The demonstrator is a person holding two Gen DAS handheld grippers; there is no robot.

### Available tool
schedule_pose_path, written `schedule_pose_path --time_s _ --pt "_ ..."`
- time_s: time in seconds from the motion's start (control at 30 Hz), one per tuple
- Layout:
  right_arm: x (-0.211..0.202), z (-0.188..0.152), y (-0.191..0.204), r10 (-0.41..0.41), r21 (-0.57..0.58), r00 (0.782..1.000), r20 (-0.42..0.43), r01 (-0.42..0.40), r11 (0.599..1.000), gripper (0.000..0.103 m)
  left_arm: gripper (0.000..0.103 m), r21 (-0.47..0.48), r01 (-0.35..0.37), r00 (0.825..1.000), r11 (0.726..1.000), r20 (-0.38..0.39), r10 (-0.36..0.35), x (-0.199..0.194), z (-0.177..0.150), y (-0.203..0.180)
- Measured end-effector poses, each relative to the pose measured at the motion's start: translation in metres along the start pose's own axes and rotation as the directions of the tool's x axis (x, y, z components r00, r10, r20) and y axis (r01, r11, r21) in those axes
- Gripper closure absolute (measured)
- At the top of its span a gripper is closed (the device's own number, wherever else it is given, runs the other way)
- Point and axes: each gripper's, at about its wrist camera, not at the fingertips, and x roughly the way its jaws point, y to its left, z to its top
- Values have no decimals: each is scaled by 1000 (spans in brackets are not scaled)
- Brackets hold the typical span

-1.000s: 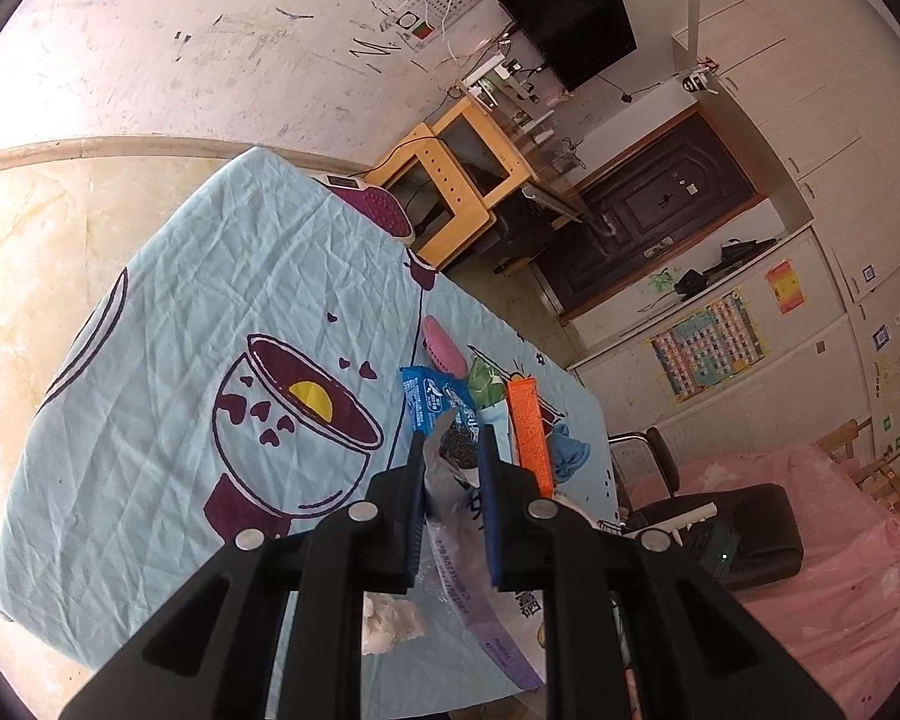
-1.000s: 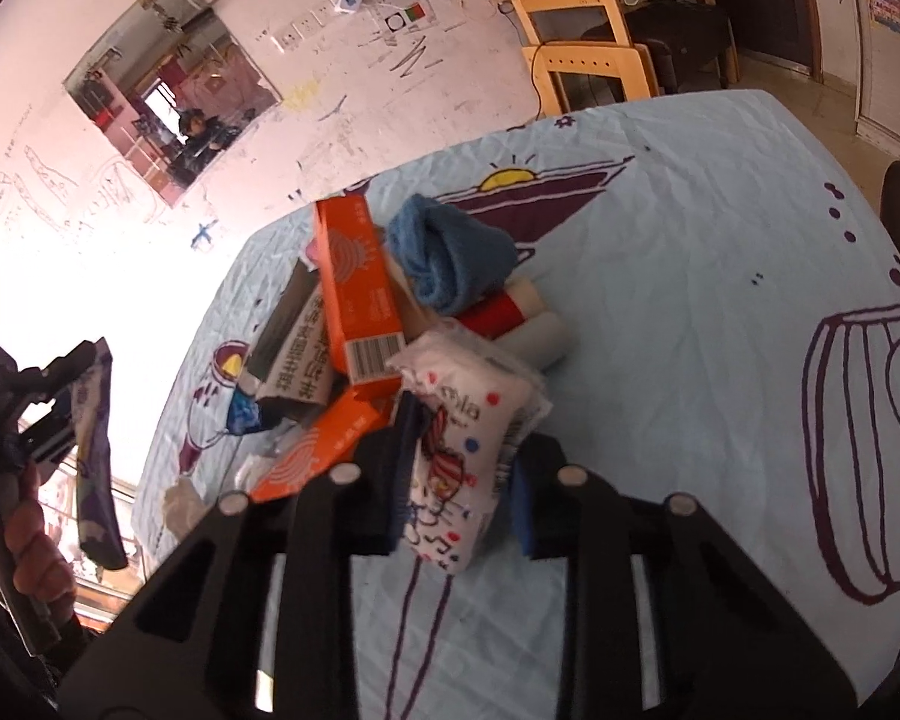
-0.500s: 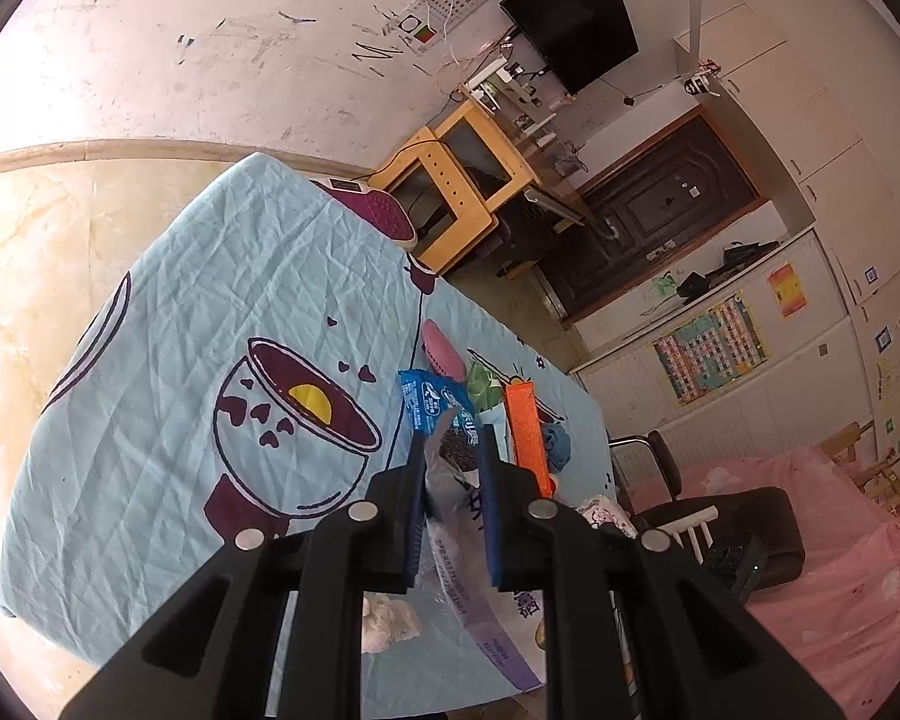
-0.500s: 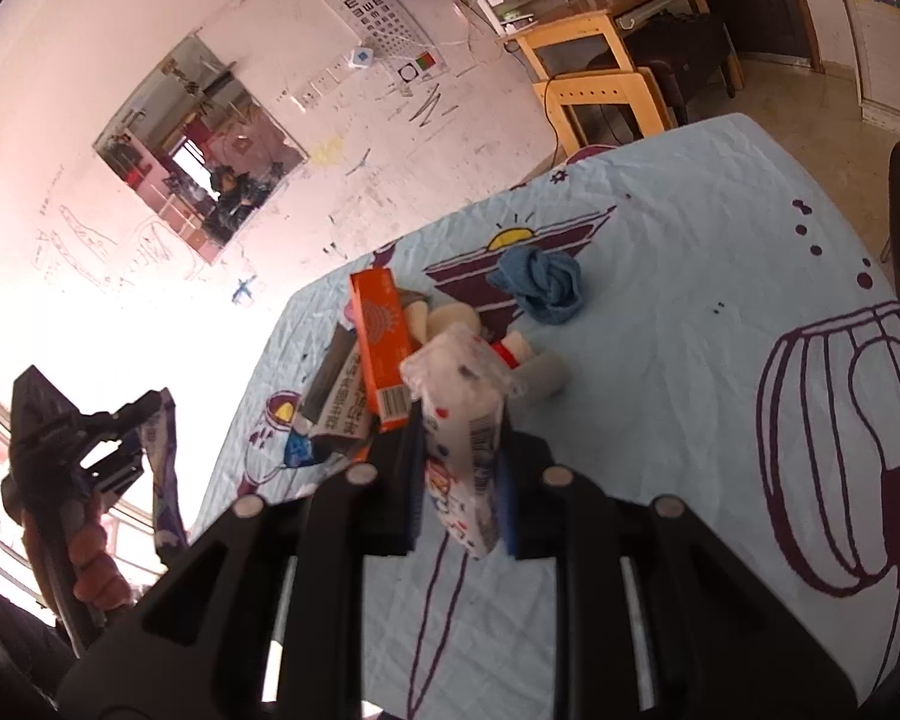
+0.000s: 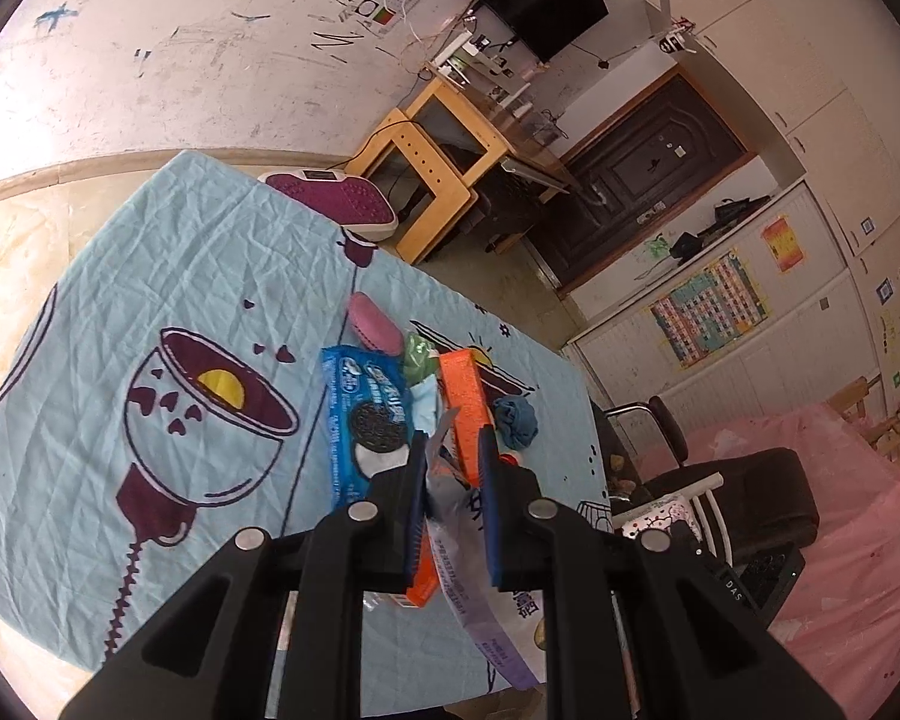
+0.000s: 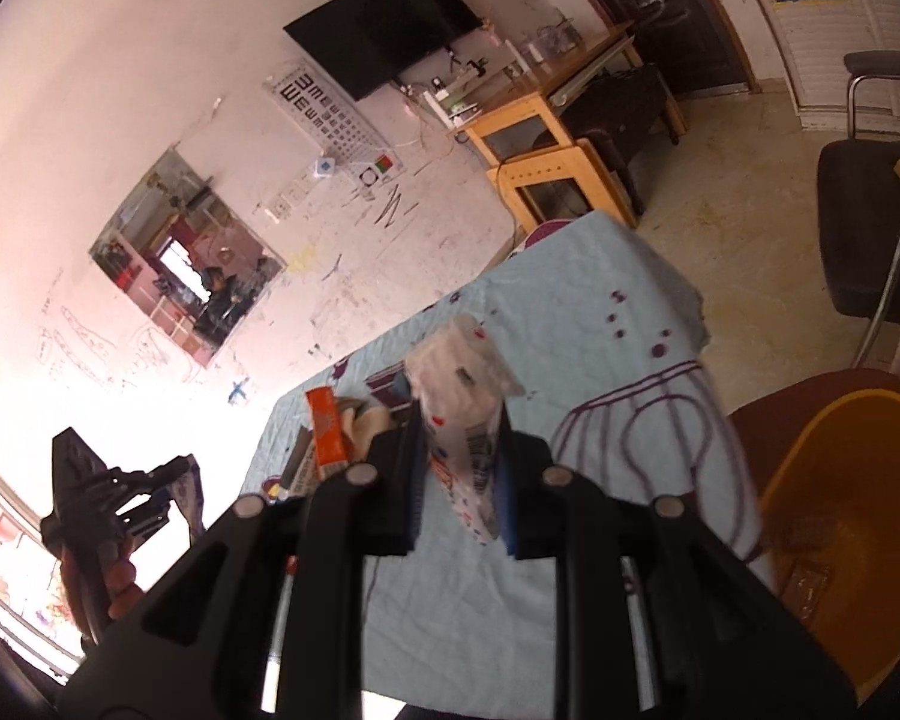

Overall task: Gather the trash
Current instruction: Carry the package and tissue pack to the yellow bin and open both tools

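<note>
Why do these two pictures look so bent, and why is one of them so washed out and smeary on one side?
Both views come through fisheye lenses, so the walls and the table curve and dark corners frame each round picture. Left wrist view: evenly lit and sharp. Right wrist view: strong light bleaches the wall pink-white at the left, and the white packet and yellow bin look smeared by motion blur.

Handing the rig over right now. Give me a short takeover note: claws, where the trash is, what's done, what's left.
Left claw: shut on a grey-purple wrapper, held above the table.
Right claw: shut on a white printed packet, lifted clear of the tablecloth, beside the yellow bin at the table's edge.
On the table: blue cookie pack, orange box, pink item, green wrapper, blue cloth.
Done: two pieces picked up.
Left: drop both, likely in the bin, then clear the pile.
</note>
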Motion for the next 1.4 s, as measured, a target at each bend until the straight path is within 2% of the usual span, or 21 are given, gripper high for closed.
schedule_pose_path --time_s 0.1,0.23,0.3,0.43,0.5,0.53,0.6,0.67,0.87,1.0,1.17,1.23,1.4 --pt "-32 4 -30 -105 2 993 56 105 994 84 91 41 10 1000 999 -26 -9 14 -4 -23" --pt "-58 -3 -77 -273 18 958 89 273 962 84 91 93 34 997 995 -79 -26 37 -14 -54" --pt "-63 -9 -98 -346 24 935 82 345 938 84 91 117 42 994 992 -104 -29 48 -20 -71" --pt "-61 -23 -138 -425 49 904 40 423 905 84 91 172 61 988 983 -153 -34 73 -36 -112" --pt "-56 -28 -157 -417 94 909 2 415 905 82 91 202 74 983 977 -179 -37 87 -45 -133" --pt "-57 -29 -168 -397 130 918 -8 395 910 76 91 223 81 980 971 -194 -37 97 -50 -146" --pt "-60 -32 -180 -373 186 928 -3 367 911 37 91 251 95 975 963 -221 -39 115 -62 -172" --pt "-65 -33 -189 -344 217 939 15 332 918 28 91 275 113 969 955 -242 -45 135 -75 -196" --pt "-90 -27 -203 -288 286 954 80 255 924 27 91 336 149 945 930 -324 -34 206 -129 -264" --pt "-114 -22 -215 -277 341 950 146 215 915 20 91 404 124 945 906 -327 16 240 -170 -289" --pt "-128 -21 -227 -256 389 950 178 171 905 19 90 458 86 929 885 -357 94 272 -200 -301" --pt "-128 -20 -225 -249 391 952 179 163 906 19 90 477 95 918 874 -381 108 279 -207 -301" --pt "-132 -18 -219 -235 379 953 190 150 913 19 89 509 109 909 854 -398 122 284 -214 -297"
